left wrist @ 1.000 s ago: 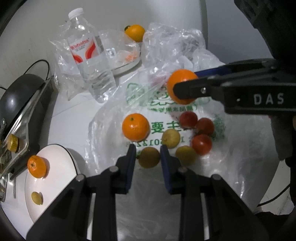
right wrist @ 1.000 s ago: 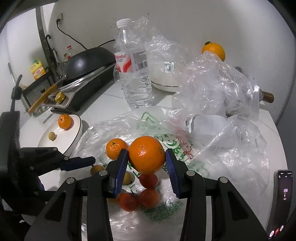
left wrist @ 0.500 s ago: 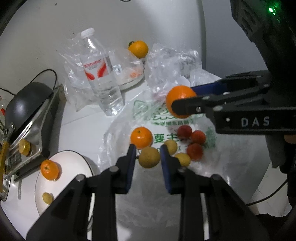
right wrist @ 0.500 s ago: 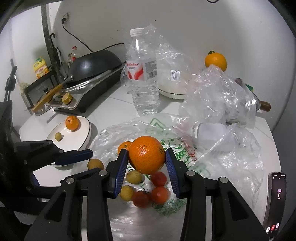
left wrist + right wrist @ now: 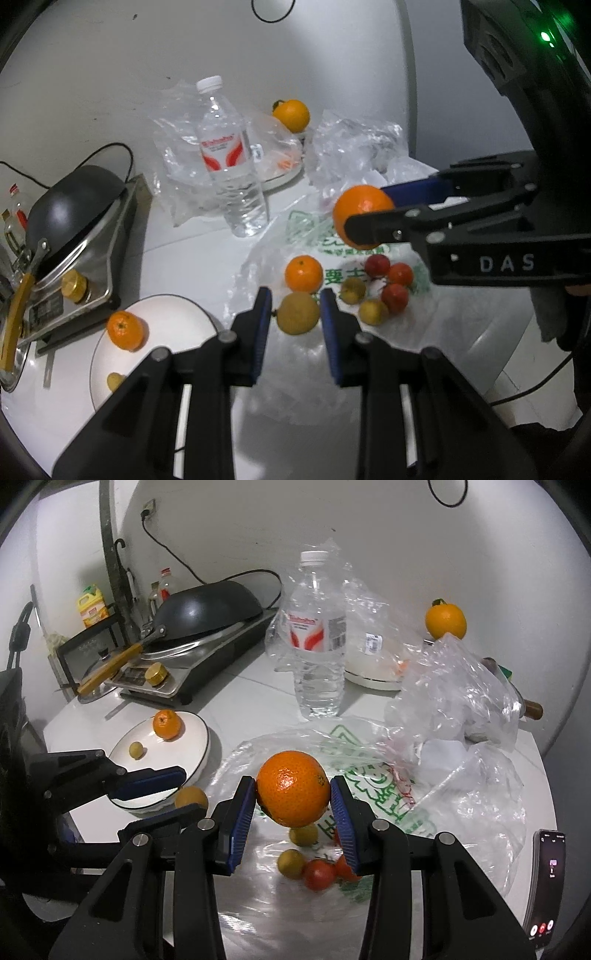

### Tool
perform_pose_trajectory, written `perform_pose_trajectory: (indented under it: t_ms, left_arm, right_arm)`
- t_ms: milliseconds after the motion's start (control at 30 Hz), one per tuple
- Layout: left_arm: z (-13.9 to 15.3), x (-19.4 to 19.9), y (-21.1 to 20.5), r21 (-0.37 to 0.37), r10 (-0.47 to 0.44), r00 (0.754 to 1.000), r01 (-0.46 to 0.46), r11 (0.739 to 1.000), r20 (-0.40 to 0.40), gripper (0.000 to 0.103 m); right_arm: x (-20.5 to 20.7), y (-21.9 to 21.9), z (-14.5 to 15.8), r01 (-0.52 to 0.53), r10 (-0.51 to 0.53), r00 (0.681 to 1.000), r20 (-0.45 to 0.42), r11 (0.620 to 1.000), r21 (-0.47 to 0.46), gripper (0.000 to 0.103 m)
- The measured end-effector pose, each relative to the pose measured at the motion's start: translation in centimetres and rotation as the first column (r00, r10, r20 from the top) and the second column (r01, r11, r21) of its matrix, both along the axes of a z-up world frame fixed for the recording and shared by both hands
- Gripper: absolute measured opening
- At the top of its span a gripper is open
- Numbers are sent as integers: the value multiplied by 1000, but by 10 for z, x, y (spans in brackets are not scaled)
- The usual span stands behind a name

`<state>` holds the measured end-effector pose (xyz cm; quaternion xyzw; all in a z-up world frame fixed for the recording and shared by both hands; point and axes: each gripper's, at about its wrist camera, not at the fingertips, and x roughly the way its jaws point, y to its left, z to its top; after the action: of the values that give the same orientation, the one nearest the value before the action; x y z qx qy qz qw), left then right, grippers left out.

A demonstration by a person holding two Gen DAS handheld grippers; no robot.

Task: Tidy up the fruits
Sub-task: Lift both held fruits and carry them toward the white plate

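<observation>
Since a second ago, both my grippers have risen off the bag, each carrying its fruit, so more of the surface and the plate now show.

Left wrist view: my left gripper [image 5: 295, 317] has its jaws closed on a yellow-brown fruit [image 5: 297, 313], lifted clear of the bag [image 5: 461, 332]. Below lie an orange [image 5: 303, 273], small yellow fruits and red tomatoes [image 5: 394, 283] on the printed plastic. My right gripper [image 5: 364, 218] crosses from the right, its jaws clamped on a big orange [image 5: 360, 206]. The plate [image 5: 177, 317] sits at lower left, holding a mandarin [image 5: 125, 329] and one small yellow fruit. A bottle [image 5: 231, 162] stands behind the bag.

Right wrist view: the big orange [image 5: 293, 788] sits squeezed between my right jaws [image 5: 293, 812], held above the tomatoes [image 5: 319, 874] and yellow fruits. My left gripper [image 5: 173, 794] hangs beside the plate [image 5: 199, 738] with its fruit [image 5: 191, 798] near the rim.

Both picks appear complete; I judge the next step to be carrying the fruits to the plate. The left one is almost there, the right one further off.
</observation>
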<state>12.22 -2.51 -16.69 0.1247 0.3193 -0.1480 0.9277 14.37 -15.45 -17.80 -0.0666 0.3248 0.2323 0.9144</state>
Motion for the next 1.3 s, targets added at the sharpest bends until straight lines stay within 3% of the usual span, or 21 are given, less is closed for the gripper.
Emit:
perform_pose_trajectory:
  t_ms: [1300]
  left_arm:
    - [-3,-22,95,-68,130,991,-129,989,24,28]
  right_arm:
    - [-12,93,2,-106,105,994,-15,991,-83,44]
